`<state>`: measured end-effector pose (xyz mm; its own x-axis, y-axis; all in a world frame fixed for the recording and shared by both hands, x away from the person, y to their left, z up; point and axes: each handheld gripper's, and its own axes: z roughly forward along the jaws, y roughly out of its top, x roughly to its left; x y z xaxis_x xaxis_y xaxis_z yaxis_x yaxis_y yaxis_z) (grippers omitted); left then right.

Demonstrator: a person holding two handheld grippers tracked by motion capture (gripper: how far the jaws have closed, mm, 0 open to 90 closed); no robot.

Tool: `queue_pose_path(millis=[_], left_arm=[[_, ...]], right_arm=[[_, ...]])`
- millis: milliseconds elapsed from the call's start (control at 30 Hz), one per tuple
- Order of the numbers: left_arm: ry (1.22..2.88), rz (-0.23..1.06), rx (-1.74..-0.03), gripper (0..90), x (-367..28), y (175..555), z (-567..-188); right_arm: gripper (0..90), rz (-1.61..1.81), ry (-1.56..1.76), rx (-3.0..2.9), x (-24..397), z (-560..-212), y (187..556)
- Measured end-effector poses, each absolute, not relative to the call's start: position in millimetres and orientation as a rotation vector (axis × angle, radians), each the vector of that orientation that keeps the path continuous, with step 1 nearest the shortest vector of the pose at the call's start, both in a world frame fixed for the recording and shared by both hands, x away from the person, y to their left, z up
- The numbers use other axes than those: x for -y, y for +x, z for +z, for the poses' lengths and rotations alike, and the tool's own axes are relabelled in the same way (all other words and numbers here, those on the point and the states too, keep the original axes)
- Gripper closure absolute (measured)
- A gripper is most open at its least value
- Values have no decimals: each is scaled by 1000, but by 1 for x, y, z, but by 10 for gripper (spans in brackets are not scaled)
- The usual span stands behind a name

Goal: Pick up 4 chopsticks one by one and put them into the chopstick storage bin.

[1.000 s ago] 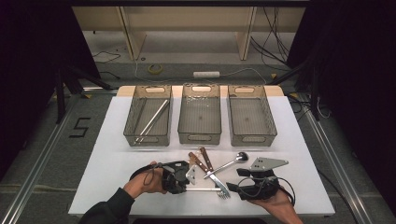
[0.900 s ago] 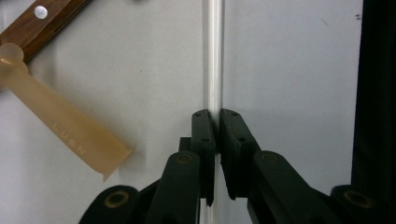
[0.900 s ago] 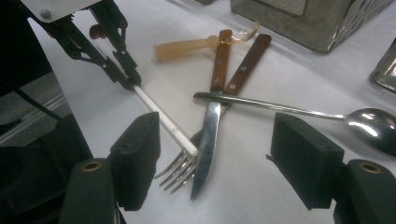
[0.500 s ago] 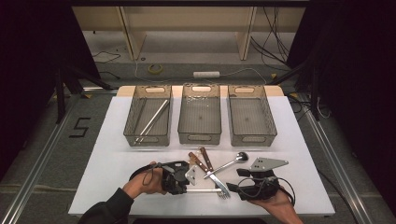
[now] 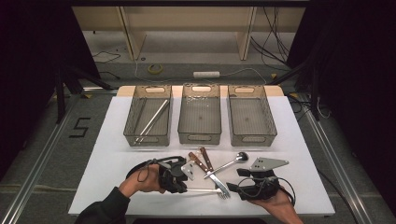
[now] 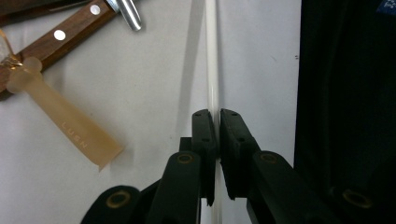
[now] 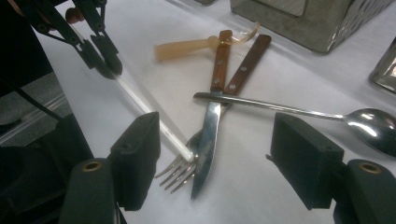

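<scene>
Left gripper view, nearest first: the left gripper [image 6: 216,122] is clenched on the thin white handle of a fork [image 6: 211,56], its pads pinching the shaft where it lies flat on the white counter [image 6: 154,93]. That handle looks like smooth plastic, so I judge it light, fairly stiff and slippery; a firm pinch partway along the shaft, as here, should lift it without the tines swinging down much. In the right gripper view the right gripper [image 7: 215,154] is released, jaws wide, nothing between the pads, hovering over the fork's metal tines [image 7: 180,172]. Just beyond, a wood-handled knife [image 7: 212,107] lies beside the tines, and a steel spoon [image 7: 299,112] rests across the knife, so drawing the fork out could nudge both. A translucent amber utensil [image 7: 187,47] lies farther off. Beyond, in the high view, stand three mesh bins [image 5: 254,135], the left one holding metal chopsticks [image 5: 152,121].
</scene>
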<state>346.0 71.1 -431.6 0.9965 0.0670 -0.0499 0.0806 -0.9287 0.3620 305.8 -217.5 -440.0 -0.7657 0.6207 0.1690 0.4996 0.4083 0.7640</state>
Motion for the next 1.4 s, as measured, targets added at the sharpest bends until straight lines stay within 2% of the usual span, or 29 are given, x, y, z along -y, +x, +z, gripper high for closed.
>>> queue_pose_path(millis=[367, 667, 1400], left_arm=[[2684, 2, -195, 844, -83, 350, -409], [2512, 131, -416, 844, -111, 364, -381], [2211, 407, -875, 843, -168, 443, -369]], right_arm=[[341, 1287, 1008, -2515, 217, -440, 306], [341, 1286, 1010, -2514, 217, -440, 306], [319, 1296, 1023, -2504, 217, -441, 307]])
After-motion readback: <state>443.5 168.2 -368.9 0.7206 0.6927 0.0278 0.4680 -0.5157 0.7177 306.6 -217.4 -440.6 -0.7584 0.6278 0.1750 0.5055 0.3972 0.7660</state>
